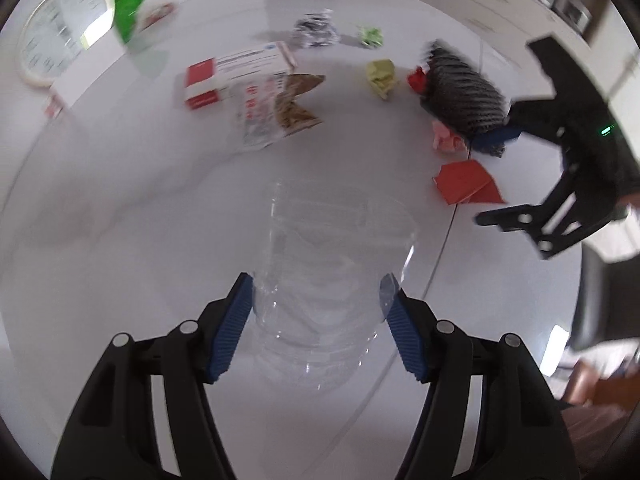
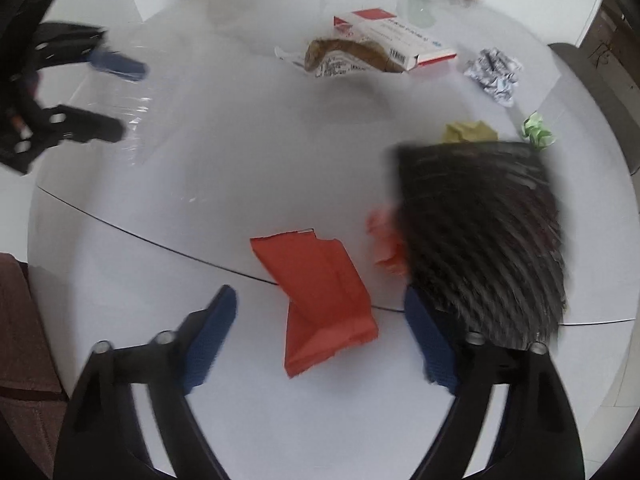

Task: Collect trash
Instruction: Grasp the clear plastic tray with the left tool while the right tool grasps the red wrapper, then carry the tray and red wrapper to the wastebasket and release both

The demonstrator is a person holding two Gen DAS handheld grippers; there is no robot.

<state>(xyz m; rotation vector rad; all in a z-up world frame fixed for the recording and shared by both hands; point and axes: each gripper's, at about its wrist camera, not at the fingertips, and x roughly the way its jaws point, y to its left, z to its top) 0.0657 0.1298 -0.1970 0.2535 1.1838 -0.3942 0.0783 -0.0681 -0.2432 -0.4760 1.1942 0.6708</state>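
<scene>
My left gripper (image 1: 316, 292) is shut on a clear plastic container (image 1: 332, 264) held between its blue pads above the white round table (image 1: 120, 208). My right gripper (image 2: 320, 312) stands wide open; a dark bristle brush (image 2: 480, 240) sits against its right finger, and whether it is gripped I cannot tell. A red paper wrapper (image 2: 320, 300) lies between the right fingers, also in the left wrist view (image 1: 464, 182). A pink crumpled scrap (image 2: 386, 240) lies by the brush. Further off lie a yellow paper ball (image 1: 382, 76), a green ball (image 1: 370, 36), crumpled foil (image 1: 316, 28), a snack wrapper (image 1: 280, 108) and a red-white box (image 1: 236, 72).
A white wall clock (image 1: 60, 32) lies at the far left edge, with a green packet (image 1: 128, 12) beside it. A seam (image 2: 160, 240) runs across the table. A dark chair (image 2: 592, 80) stands beyond the table's right side. The left gripper shows in the right wrist view (image 2: 116, 96).
</scene>
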